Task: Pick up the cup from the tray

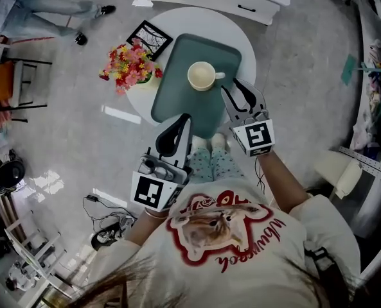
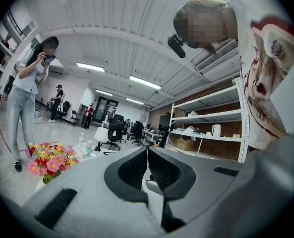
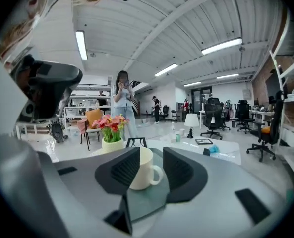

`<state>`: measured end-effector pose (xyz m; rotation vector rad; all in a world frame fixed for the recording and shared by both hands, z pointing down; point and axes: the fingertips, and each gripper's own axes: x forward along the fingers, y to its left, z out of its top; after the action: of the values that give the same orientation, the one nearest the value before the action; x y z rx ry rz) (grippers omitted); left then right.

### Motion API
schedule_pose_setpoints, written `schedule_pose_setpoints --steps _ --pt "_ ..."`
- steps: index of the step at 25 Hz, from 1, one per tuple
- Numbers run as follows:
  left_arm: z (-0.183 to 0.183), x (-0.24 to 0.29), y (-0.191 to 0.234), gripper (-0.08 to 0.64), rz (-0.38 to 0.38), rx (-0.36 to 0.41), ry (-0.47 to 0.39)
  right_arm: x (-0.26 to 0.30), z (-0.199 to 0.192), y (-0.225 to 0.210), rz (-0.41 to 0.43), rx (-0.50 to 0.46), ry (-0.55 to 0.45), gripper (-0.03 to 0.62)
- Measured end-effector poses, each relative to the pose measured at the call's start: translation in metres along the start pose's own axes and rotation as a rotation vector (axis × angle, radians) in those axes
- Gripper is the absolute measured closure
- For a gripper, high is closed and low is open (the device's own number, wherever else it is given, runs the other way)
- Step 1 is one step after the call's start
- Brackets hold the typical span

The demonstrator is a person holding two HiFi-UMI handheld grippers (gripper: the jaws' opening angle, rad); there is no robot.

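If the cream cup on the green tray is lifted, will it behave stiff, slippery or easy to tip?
The cream ceramic-looking cup is probably rigid but may slip: its wall looks smooth. It stands upright on the flat green tray, so tipping seems unlikely.

cup [image 1: 202,76] on tray [image 1: 177,101] | tray on table [image 1: 190,21] | flowers [image 1: 129,65] left of tray (frame [image 1: 149,39] behind)
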<state>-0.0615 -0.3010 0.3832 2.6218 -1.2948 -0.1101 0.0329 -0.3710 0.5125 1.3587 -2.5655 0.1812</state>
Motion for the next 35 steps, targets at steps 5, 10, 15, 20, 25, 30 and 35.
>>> schedule_pose_setpoints --steps 5,10,15,20,25,30,35 --pt "-0.011 0.0 0.004 0.541 0.002 -0.018 0.025 0.022 -0.031 -0.013 -0.024 -0.021 0.066 0.472" --pt "-0.018 -0.004 0.004 0.541 0.003 -0.037 0.039 0.038 -0.05 -0.015 -0.024 -0.087 0.103 0.472" --pt "-0.025 -0.007 0.01 0.541 0.022 -0.051 0.051 0.05 -0.063 -0.018 -0.028 -0.109 0.131 0.472" --pt "-0.027 -0.008 0.015 0.541 0.038 -0.057 0.051 0.063 -0.072 -0.019 -0.019 -0.139 0.164 0.472" --pt "-0.03 -0.011 0.015 0.541 0.04 -0.06 0.059 0.072 -0.074 -0.025 -0.03 -0.133 0.17 0.472" --pt "-0.037 -0.014 0.017 0.541 0.047 -0.098 0.066 0.08 -0.072 -0.028 -0.028 -0.122 0.157 0.474" --pt "-0.037 -0.018 0.016 0.541 0.06 -0.09 0.062 0.086 -0.071 -0.029 -0.023 -0.057 0.133 0.476"
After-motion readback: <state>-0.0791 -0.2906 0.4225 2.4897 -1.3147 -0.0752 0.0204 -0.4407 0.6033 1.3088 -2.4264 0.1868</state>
